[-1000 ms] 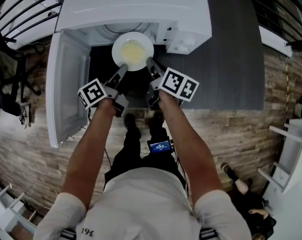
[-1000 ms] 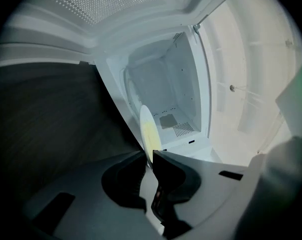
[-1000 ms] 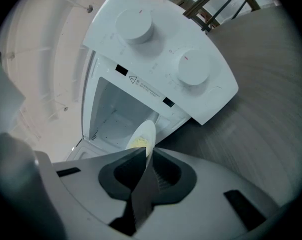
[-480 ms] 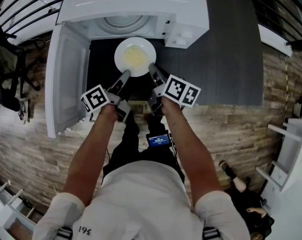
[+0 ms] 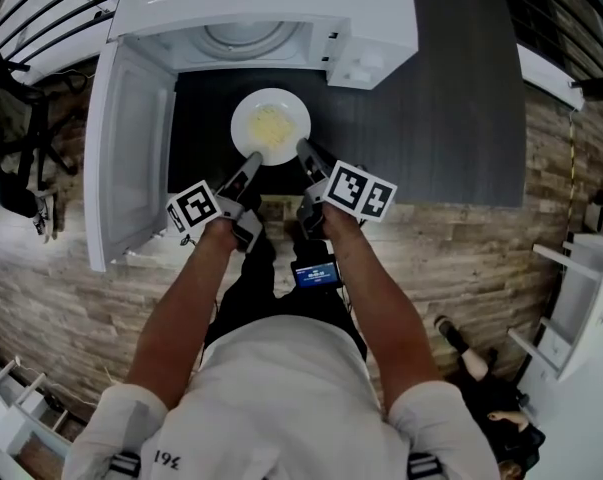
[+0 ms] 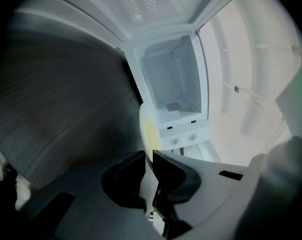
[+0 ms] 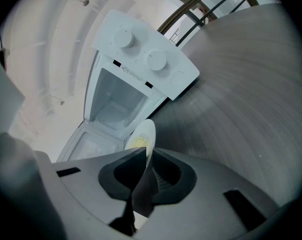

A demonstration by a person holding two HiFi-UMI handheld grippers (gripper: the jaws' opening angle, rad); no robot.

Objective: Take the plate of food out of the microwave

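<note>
A white plate (image 5: 270,126) with yellow food hangs over the dark counter (image 5: 431,118), in front of the open white microwave (image 5: 266,13). My left gripper (image 5: 253,158) is shut on the plate's near left rim and my right gripper (image 5: 302,148) is shut on its near right rim. In the left gripper view the plate (image 6: 147,129) shows edge-on, pinched between the dark jaws of the left gripper (image 6: 147,156). The right gripper view has the plate (image 7: 143,134) clamped in the right gripper (image 7: 146,154), with the empty microwave cavity (image 7: 115,109) beyond.
The microwave door (image 5: 131,148) stands swung open at the left, next to my left arm. The counter's front edge (image 5: 431,206) runs just behind the grippers. A white shelf unit (image 5: 581,298) stands on the floor at the right.
Both grippers have drawn the plate out of the microwave cavity toward the person. It now sits clear of the opening, above the dark counter.
</note>
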